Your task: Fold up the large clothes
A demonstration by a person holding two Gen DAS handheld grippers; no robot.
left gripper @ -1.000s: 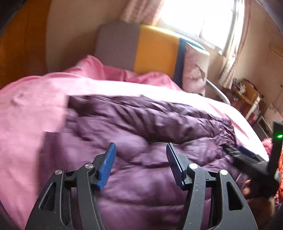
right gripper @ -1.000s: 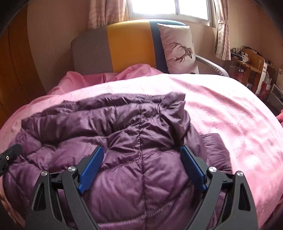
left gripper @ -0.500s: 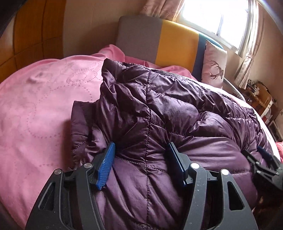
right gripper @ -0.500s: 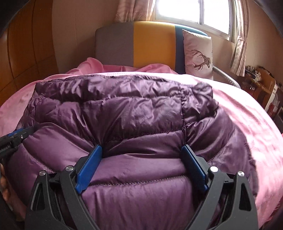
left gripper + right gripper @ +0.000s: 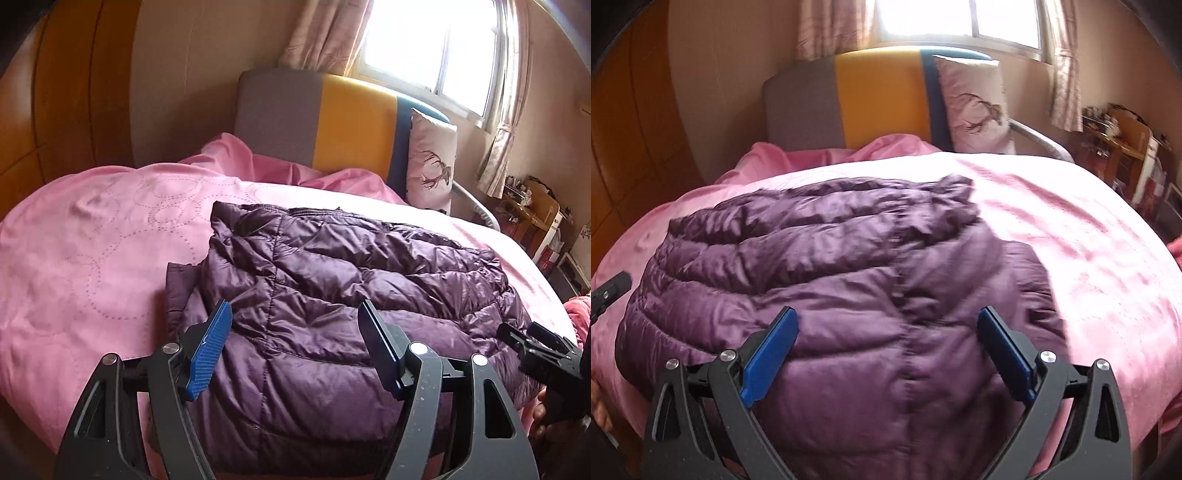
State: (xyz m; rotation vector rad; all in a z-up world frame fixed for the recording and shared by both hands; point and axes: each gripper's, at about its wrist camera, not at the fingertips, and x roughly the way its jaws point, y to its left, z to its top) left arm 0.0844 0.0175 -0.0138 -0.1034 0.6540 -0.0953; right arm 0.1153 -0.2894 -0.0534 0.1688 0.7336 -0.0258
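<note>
A purple quilted down jacket point(image 5: 351, 295) lies folded in a thick bundle on the pink bedspread point(image 5: 92, 258), near the bed's front edge. It also fills the middle of the right wrist view point(image 5: 831, 280). My left gripper point(image 5: 295, 328) is open and empty, hovering just above the jacket's near left part. My right gripper point(image 5: 886, 332) is open and empty, above the jacket's near edge. The right gripper shows at the right edge of the left wrist view point(image 5: 535, 339), and the left gripper's tip shows at the left edge of the right wrist view point(image 5: 609, 291).
A grey, yellow and blue headboard point(image 5: 332, 122) stands at the far end with a deer-print pillow point(image 5: 430, 162) against it. A bunched pink sheet point(image 5: 258, 166) lies below it. Wooden wardrobe panels point(image 5: 55, 110) are on the left, a cluttered desk point(image 5: 532, 210) on the right.
Both grippers have drawn back and risen from the jacket, which now lies lower and flatter on the bed. The jaws stayed open throughout.
</note>
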